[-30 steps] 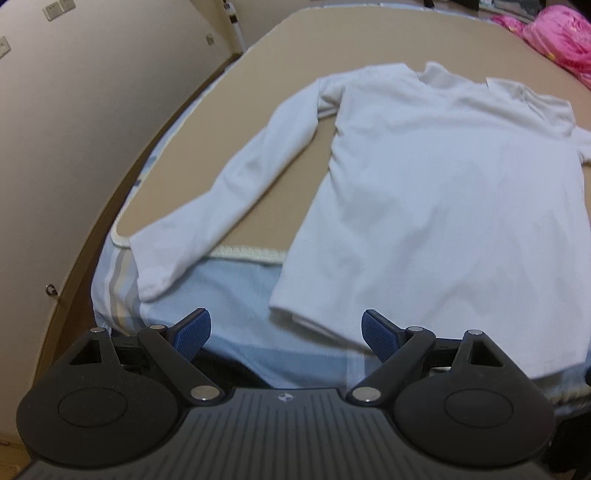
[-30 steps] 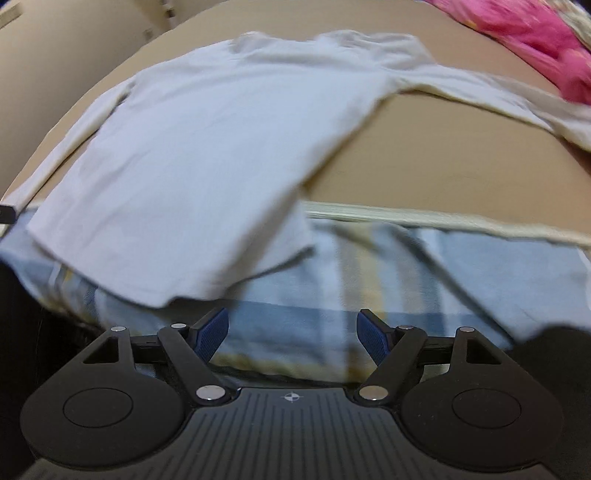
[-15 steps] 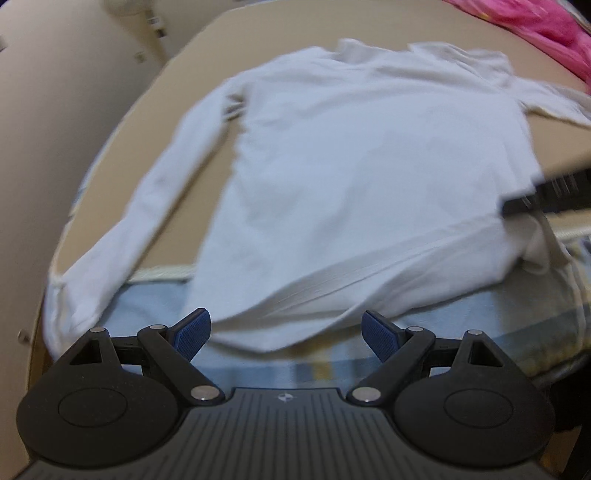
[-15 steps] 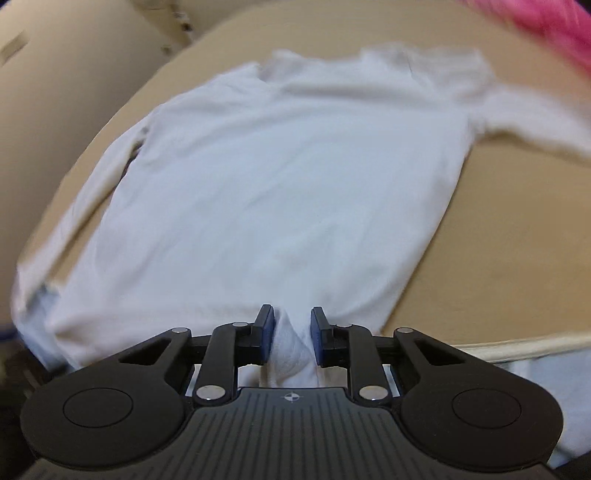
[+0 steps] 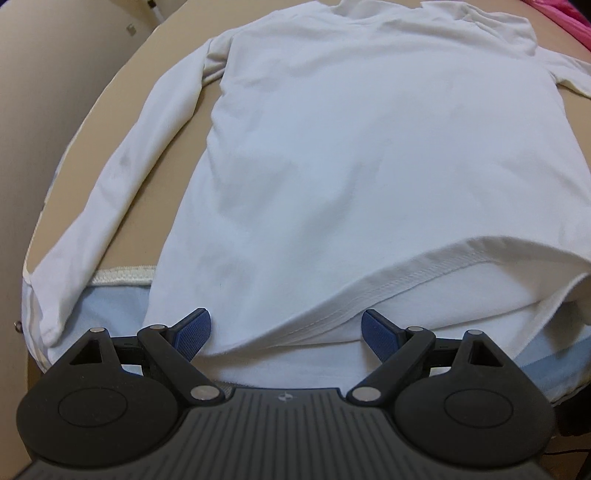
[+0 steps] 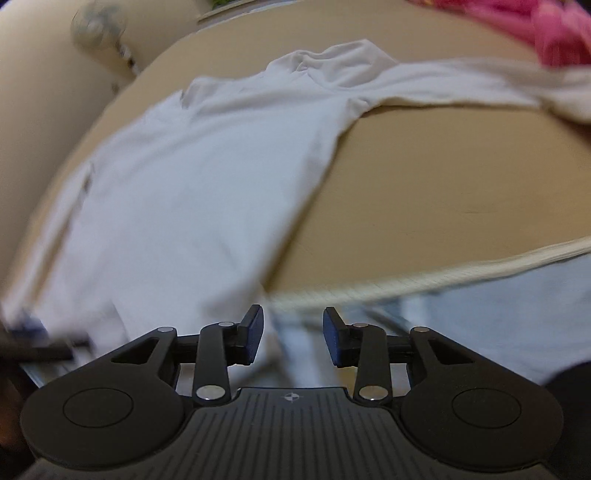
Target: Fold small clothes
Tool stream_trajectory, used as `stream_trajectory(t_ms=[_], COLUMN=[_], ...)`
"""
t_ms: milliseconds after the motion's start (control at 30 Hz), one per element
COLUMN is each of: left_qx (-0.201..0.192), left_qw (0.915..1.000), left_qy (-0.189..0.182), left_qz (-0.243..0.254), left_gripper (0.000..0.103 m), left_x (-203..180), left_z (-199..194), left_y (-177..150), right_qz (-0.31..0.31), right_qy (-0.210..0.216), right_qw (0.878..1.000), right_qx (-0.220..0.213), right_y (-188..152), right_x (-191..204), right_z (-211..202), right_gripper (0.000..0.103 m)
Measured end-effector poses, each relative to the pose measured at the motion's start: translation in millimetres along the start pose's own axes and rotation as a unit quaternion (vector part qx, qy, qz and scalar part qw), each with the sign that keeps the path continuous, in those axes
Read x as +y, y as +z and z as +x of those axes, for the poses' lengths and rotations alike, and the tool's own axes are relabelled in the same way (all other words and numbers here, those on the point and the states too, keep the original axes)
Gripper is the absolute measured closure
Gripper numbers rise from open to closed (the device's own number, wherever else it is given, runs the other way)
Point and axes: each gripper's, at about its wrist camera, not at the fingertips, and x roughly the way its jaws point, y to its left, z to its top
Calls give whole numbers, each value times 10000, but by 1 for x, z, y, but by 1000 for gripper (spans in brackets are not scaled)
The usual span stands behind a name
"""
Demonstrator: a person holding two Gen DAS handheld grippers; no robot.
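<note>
A white long-sleeved shirt (image 5: 351, 147) lies flat on the bed, collar at the far end. Its left sleeve (image 5: 122, 192) runs down to the bed's near left corner. The hem (image 5: 406, 273) is rumpled and raised towards the right. My left gripper (image 5: 284, 325) is wide open just over the hem, which passes between the fingers untouched. The right wrist view is blurred. There the shirt (image 6: 192, 184) fills the left half and its right sleeve (image 6: 461, 81) stretches far right. My right gripper (image 6: 291, 321) is opening beside the hem's right corner, its pads pressing on nothing.
A tan cover (image 6: 443, 184) tops the bed, edged with white trim over a pale blue striped sheet (image 6: 498, 306). Pink cloth (image 6: 554, 37) lies at the far right. A wall (image 5: 55, 74) runs close along the bed's left side. A fan (image 6: 98, 27) stands at the far left.
My left gripper came down and closer to the hem. My right gripper closed around the hem's right part, then opened again and shifted right; the hem is now rumpled.
</note>
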Motion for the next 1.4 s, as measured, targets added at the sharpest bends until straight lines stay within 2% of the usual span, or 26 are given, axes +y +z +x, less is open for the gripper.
stream_trajectory(t_ms=[100,200,333,433,500,567,600,700,800,900,967,1033,1100,1200,1267,1400], left_qx=[3,-20,-30,-28,1,55,85,98,100,169,217,261,280,178,119,-164], left_qw=[10000,10000,9998,9996,9993,9990,9988,9983,9980,9975,9971,9969,9969,9965,9965,9946], left_qy=[-4,57,182,241,268,303,330,408,496,538,542,533,567,677,567,26], left_qz=[-42,-65,-74,-159,-250,-329,-361,-397,-366,-425,-490,-510,-473,-464,-599,-1025], left_gripper=[11,11,11,11,11,11,11,11,11,11,11,11,11,11,11,11], left_x=[3,7,14,23,29,35,37,43,47,55,60,62,65,71,80,103], left_z=[0,-2,-4,-7,-6,-5,-4,-5,-5,-5,-5,-4,-4,-10,-15,-26], left_y=[1,-1,-5,-8,-9,-10,-11,-15,-22,-28,-34,-38,-40,-46,-49,-47], right_qz=[-731,-1397,-1734,-1700,-1706,-1847,-1888,-1860,-1697,-1571,-1599,-1527,-1396,-1318,-1308,-1491], right_qy=[-223,-434,-367,-192,-102,-126,-97,-275,-439,-381,-596,-760,-933,-978,-908,-919], right_qw=[9970,9892,9838,9835,9831,9810,9806,9809,9836,9849,9830,9842,9857,9864,9871,9844], right_qx=[104,13,-257,-587,-650,-578,-519,-498,-433,-621,-675,-486,-165,120,174,157], right_y=[-25,-42,-45,-40,-36,-31,-33,-31,-31,-42,-52,-59,-63,-65,-63,-65], right_x=[2,12,25,31,21,19,16,10,-2,-25,-38,-52,-64,-69,-68,-67], right_z=[2,7,12,2,-7,6,6,-9,-57,-117,-138,-136,-118,-96,-92,-95], right_gripper=[65,65,65,66,66,92,100,101,102,102,103,103,103,103,103,103])
